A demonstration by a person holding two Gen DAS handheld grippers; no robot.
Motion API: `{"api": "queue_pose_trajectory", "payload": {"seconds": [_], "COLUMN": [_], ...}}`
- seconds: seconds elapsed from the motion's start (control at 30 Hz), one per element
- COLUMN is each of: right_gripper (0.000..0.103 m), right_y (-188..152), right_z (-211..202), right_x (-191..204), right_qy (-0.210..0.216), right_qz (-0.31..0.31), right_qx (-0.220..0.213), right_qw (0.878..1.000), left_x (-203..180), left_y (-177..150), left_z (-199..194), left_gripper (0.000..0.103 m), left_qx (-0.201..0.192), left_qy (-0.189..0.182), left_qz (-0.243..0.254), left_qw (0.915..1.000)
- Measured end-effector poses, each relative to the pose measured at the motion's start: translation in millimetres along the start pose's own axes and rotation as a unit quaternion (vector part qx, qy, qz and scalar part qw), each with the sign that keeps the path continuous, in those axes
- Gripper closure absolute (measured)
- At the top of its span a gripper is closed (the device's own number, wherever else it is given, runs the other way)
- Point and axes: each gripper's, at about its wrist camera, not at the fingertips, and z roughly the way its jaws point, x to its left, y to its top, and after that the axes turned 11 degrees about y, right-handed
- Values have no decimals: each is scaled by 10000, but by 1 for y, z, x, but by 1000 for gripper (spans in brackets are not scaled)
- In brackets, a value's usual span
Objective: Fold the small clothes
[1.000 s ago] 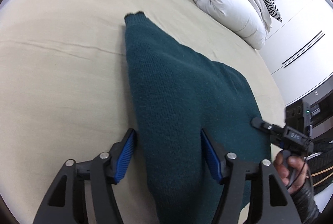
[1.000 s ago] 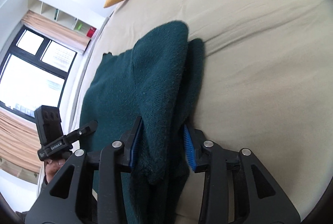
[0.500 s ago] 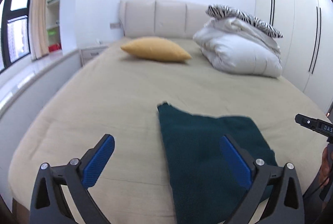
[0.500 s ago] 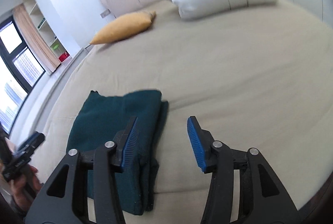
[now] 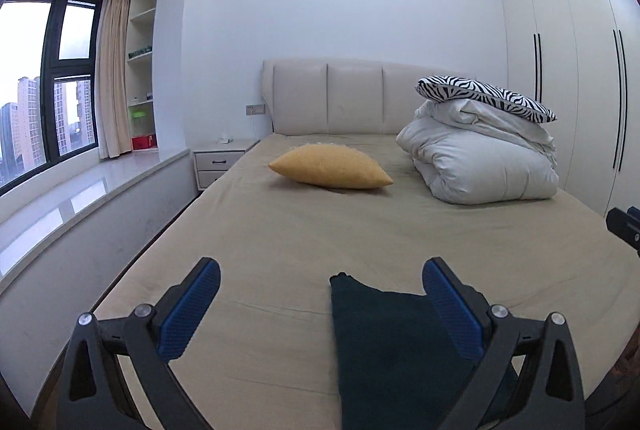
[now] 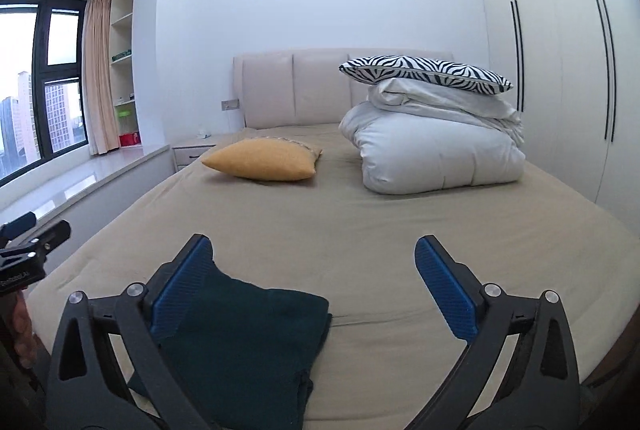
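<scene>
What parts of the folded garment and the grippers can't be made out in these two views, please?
- Dark green garment: near end cut off by the left wrist frame edge; right side behind a finger.
- Garment in the right wrist view: left edge behind a finger.
- Left gripper, right gripper: handles out of frame.

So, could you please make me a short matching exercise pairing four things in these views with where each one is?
Things:
1. dark green garment
2. yellow cushion
3. zebra-print pillow
4. nightstand

Places:
A. on top of the white duvet
B. beside the bed, below the shelves
C. folded at the near edge of the bed
D. mid-bed, before the headboard

Pairs: 1-C, 2-D, 3-A, 4-B
</scene>
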Motion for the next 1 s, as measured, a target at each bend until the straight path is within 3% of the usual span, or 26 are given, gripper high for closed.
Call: {"api": "queue_pose_trajectory", "payload": {"seconds": [0.2,0.4,0.53,0.7,1.0], "right_gripper": [0,0,0,0,0], "right_y": [4,-31,-67,-110,-158], "right_z": [-4,32,57,85,115], "right_x": [15,13,6,1,0], "right_qy": [91,-44,-263,-369,-378], "right_qz": [212,511,696,851,910], "right_qx": [291,943,1452,2117,2777], "right_qw": [9993,9942,9866,9729,9556], "left_x": [-17,-30,-34,-36,-44], "left_y": [-14,-46,-73,-108,-140], "left_z": [8,18,43,63,71], "left_gripper": [0,0,0,0,0], "left_qx": [488,729,1575,2290,2736], "left_qy": [-59,657,511,277,236], "left_qz": [256,523,568,515,588], "left_qw": [9985,9938,9846,9717,9598]}}
